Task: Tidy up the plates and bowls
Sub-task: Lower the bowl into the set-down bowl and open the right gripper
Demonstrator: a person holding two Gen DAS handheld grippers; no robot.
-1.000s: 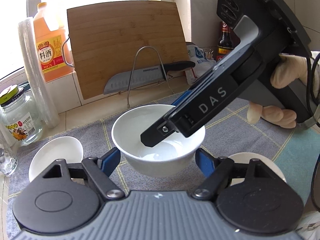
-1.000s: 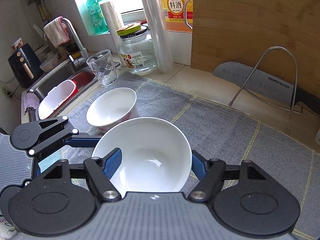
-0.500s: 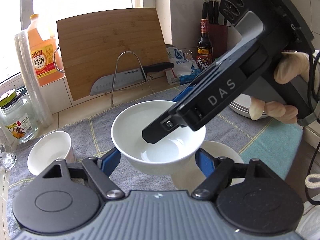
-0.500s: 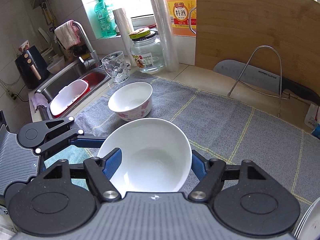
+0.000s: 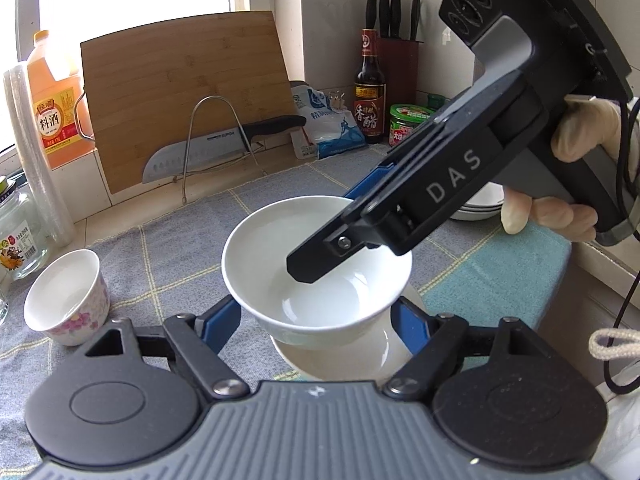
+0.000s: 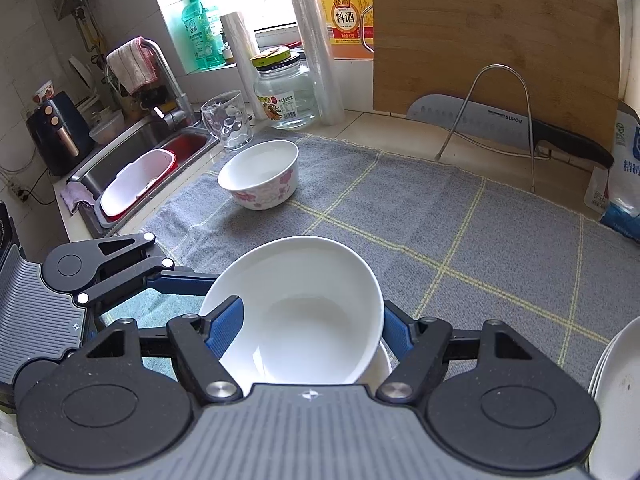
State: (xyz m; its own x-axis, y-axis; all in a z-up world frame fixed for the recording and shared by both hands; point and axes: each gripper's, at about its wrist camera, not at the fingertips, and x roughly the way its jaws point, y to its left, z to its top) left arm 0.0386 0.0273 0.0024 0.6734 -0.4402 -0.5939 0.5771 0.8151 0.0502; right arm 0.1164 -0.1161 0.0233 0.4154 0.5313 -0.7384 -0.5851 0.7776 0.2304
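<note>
A plain white bowl (image 5: 280,248) is held up above the grey cloth, and also shows in the right wrist view (image 6: 304,312). My right gripper (image 6: 314,330) is shut on its rim, one finger inside and one outside. My left gripper (image 5: 318,328) straddles the bowl's base with its blue fingers (image 5: 220,322) wide apart, open. A second white dish (image 5: 340,354) lies directly under the held bowl. A flowered bowl (image 6: 262,176) stands on the cloth to the left, also in the left wrist view (image 5: 68,296). A stack of white plates (image 6: 614,392) sits at the right.
A grey checked cloth (image 6: 460,240) covers the counter. At the back stand a bamboo board (image 5: 184,104), a knife (image 5: 224,148) on a wire rack, an oil jug (image 5: 56,100), a glass jar (image 6: 286,92), a tumbler (image 6: 228,124). The sink (image 6: 136,168) lies left.
Both grippers have carried the white bowl to the right and back from the wall; it now hangs over the second white dish. The flowered bowl stays behind on the left.
</note>
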